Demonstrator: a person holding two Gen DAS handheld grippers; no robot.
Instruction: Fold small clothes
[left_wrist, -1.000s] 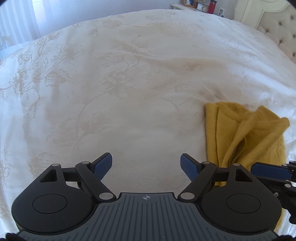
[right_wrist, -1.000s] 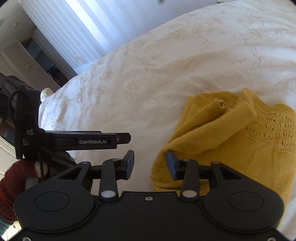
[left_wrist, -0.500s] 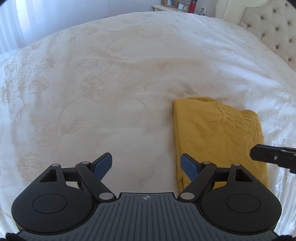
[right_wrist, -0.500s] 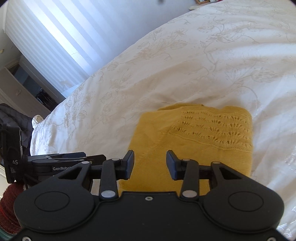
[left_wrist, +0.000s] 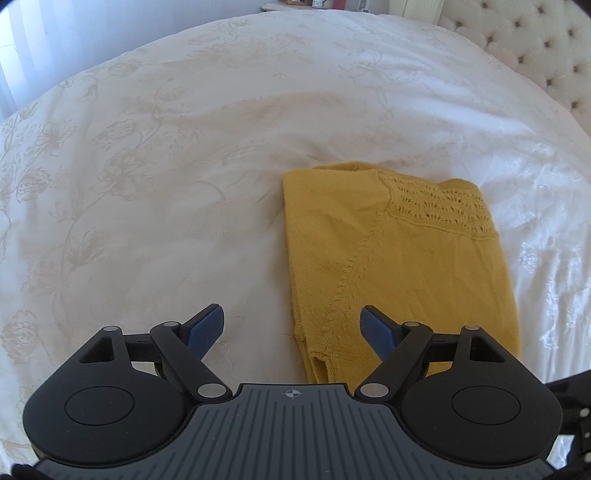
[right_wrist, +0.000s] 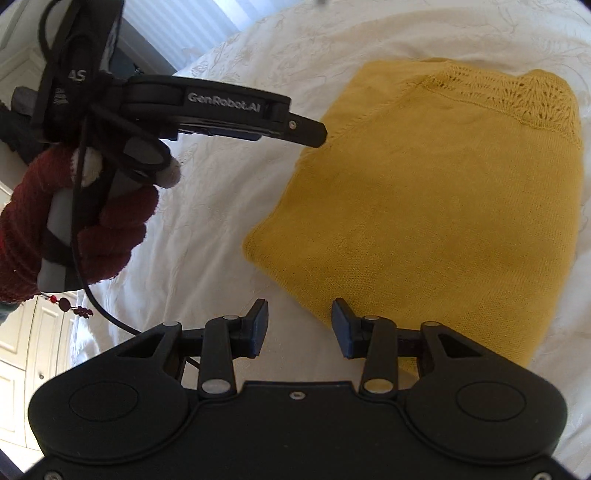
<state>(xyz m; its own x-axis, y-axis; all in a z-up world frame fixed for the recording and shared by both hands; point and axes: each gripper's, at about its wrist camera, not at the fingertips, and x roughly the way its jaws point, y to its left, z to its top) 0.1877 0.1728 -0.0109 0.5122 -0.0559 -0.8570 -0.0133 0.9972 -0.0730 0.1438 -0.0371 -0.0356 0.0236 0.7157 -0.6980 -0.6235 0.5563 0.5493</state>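
A mustard-yellow knitted garment (left_wrist: 399, 266) lies folded into a flat rectangle on the white bed; it also shows in the right wrist view (right_wrist: 443, 206). My left gripper (left_wrist: 293, 330) is open and empty, held above the garment's near left corner. My right gripper (right_wrist: 299, 328) is open and empty, held above the garment's near edge. In the right wrist view the left gripper (right_wrist: 306, 133) shows from the side, held by a hand in a dark red glove (right_wrist: 74, 229), its tip over the garment's left edge.
The white floral bedspread (left_wrist: 155, 192) spreads wide to the left of the garment. A tufted headboard (left_wrist: 535, 48) stands at the far right. White cabinet doors (right_wrist: 33, 350) are beyond the bed's edge at the lower left of the right wrist view.
The garment went from bunched and lifted to lying flat and folded. Both grippers have pulled back and risen above it. The right gripper's jaws stand wider than before.
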